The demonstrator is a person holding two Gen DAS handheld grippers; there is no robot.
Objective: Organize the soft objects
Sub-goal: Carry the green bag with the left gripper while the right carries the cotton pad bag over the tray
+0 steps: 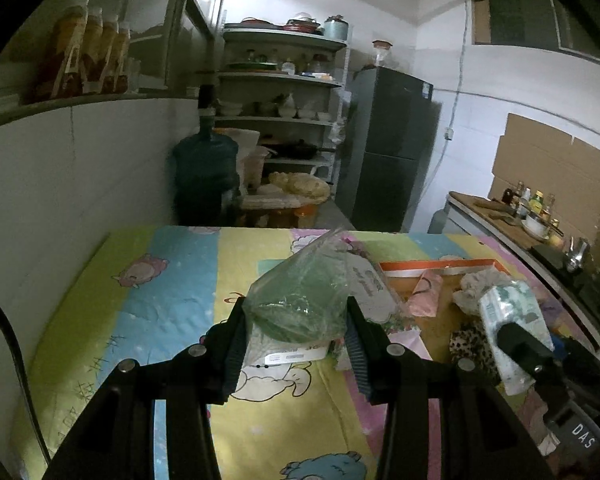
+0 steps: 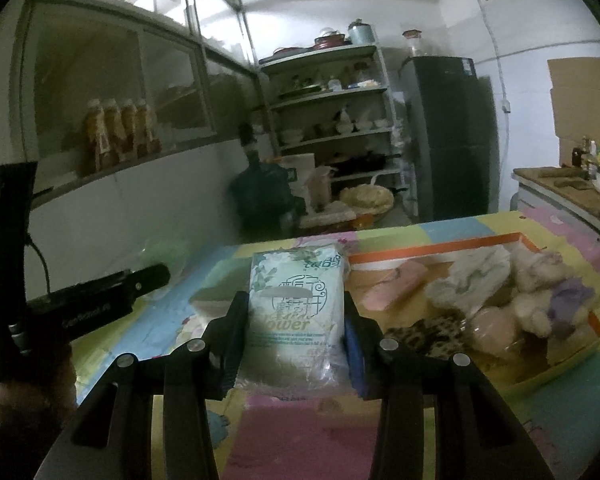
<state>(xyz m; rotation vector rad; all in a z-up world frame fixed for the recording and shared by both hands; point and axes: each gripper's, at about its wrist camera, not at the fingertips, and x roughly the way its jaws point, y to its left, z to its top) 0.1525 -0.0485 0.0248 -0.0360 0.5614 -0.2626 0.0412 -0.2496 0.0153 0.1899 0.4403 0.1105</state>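
My left gripper is shut on a clear plastic bag with green cloth inside, held above the cartoon-print table cover. My right gripper is shut on a white-and-green tissue pack, held above the cover; the pack also shows in the left wrist view. An orange-rimmed tray to the right holds several soft things: a pink cloth, a white cloth, plush toys and a leopard-print piece.
A white wall runs along the table's left side. Behind the table stand a blue water jug, a shelf rack of dishes and a dark fridge. A counter with bottles is at the right.
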